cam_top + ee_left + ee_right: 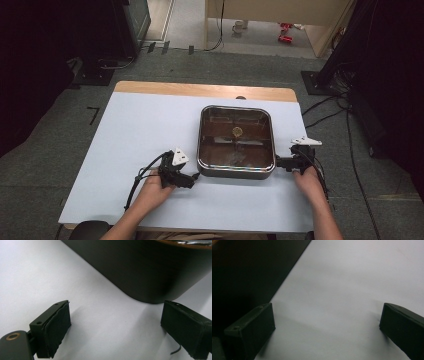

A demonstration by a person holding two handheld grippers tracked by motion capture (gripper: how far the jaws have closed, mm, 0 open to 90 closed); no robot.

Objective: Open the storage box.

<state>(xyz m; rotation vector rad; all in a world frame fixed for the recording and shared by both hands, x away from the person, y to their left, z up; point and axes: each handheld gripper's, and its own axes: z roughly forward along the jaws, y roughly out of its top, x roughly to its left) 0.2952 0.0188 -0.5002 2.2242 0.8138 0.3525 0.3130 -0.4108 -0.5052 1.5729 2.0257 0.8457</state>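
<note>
On the left of the high view, the person's left hand [159,187] rests on the pale blue-white table cover [135,130] and aims the left gripper [192,178] toward the near left corner of the square pan [236,141]. In the left gripper view its jaws stand wide apart with nothing between them, and the pan's dark rounded corner wall [150,275] sits just ahead of the pads [58,326], near but apart from them. That low, level aim suggests an approach to the wall or rim at this corner. The pan itself lies right of the table's middle, flat on the cover, its shiny rim catching light and a small round yellowish object [237,132] resting near the centre of its dark floor; what that object is cannot be told. On the right, the right hand [307,182] holds the right gripper [280,162] just beside the pan's near right corner. In the right gripper view its jaws are likewise spread, empty, with the pan's dark side [249,272] running along the left and bare cover between the pads [255,327]. The two grippers flank the pan at matching corners, most likely so that it can be gripped or steadied from both sides and stay level.
</note>
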